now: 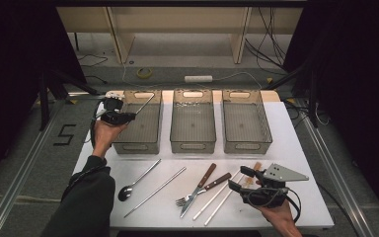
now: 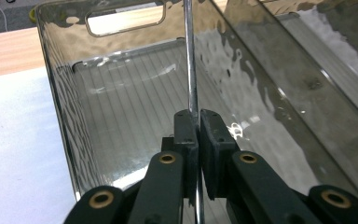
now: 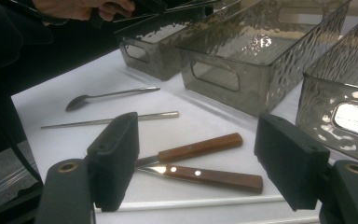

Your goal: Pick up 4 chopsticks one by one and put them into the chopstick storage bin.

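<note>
The chopstick (image 2: 191,56) in the left gripper (image 2: 198,122) is smooth polished metal between matt black plastic pads. The bin (image 2: 135,140) is glossy, rippled smoky clear plastic with a ribbed floor. Knife (image 3: 205,177) and fork (image 3: 200,147) handles are satin brown wood. The table (image 3: 46,105) is matt white.

White tabletop (image 1: 296,148), three smoky grey see-through bins (image 1: 193,127) with rippled walls and ribbed floors, silver chopstick (image 2: 191,70) between black fingers (image 2: 186,135), silver spoon (image 1: 137,180), brown wooden handles on knife (image 1: 201,188) and fork (image 1: 205,189), white chopsticks (image 1: 220,195).
</note>
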Available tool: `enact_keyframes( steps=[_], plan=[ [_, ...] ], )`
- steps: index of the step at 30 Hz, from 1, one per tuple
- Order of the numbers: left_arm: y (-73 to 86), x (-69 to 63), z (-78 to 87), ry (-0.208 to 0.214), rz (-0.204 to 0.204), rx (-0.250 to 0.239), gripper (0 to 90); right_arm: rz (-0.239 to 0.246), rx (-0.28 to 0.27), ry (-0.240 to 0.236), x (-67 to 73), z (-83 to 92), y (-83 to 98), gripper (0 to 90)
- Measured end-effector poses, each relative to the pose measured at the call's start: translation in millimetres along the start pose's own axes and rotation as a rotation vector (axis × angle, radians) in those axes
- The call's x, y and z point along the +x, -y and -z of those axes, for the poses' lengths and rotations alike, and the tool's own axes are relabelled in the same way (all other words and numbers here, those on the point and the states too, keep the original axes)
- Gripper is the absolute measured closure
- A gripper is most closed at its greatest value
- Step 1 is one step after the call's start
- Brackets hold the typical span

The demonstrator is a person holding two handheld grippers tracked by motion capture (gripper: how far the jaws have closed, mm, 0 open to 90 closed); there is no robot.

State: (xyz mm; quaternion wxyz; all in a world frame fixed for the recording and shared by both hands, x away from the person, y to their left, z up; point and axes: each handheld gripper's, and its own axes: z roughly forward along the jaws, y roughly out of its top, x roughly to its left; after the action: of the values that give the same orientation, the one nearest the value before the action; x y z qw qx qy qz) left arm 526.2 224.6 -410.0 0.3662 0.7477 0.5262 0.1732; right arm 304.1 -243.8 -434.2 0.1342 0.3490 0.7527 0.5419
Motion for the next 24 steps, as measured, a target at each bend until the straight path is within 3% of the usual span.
enact_keyframes(
  steps=[5, 7, 8, 11, 14, 16, 17, 20, 24],
  plan=[
    [1.9, 3.3, -6.7, -0.009, 0.015, 0.006, 84.8, 0.001, -0.003, -0.002, 0.1, 0.5, -0.1, 31.7],
    [2.1, 4.1, -7.9, 0.005, 0.041, -0.001, 83.3, 0.002, -0.004, -0.002, 0.2, 0.5, -0.1, 31.7],
    [2.2, 4.2, -8.5, 0.014, 0.048, -0.005, 77.4, 0.002, -0.005, -0.003, 0.3, 0.6, -0.2, 31.6],
    [2.3, 3.0, -7.7, 0.009, 0.053, -0.021, 71.1, 0.002, -0.004, -0.004, 0.2, 0.5, -0.1, 31.6],
    [2.1, -1.8, -2.3, 0.033, 0.044, -0.022, 63.0, 0.003, -0.004, -0.003, 0.5, 0.7, -0.2, 31.7],
    [3.8, -10.8, 6.2, 0.108, 0.054, 0.029, 53.0, 0.002, -0.005, -0.002, 0.6, 1.2, -0.3, 31.7],
    [3.8, -10.8, 6.2, 0.108, 0.054, 0.029, 50.0, 0.002, -0.004, -0.004, 0.5, 1.2, -0.4, 31.6],
    [11.1, -26.1, 19.3, 0.109, -0.005, 0.049, 46.2, 0.002, -0.002, -0.008, 0.6, 1.1, -0.3, 31.4],
    [20.3, -40.6, 34.6, 0.119, -0.034, 0.066, 36.4, 0.01, 0.007, -0.011, 2.0, -0.1, -0.2, 31.3]
  ],
)
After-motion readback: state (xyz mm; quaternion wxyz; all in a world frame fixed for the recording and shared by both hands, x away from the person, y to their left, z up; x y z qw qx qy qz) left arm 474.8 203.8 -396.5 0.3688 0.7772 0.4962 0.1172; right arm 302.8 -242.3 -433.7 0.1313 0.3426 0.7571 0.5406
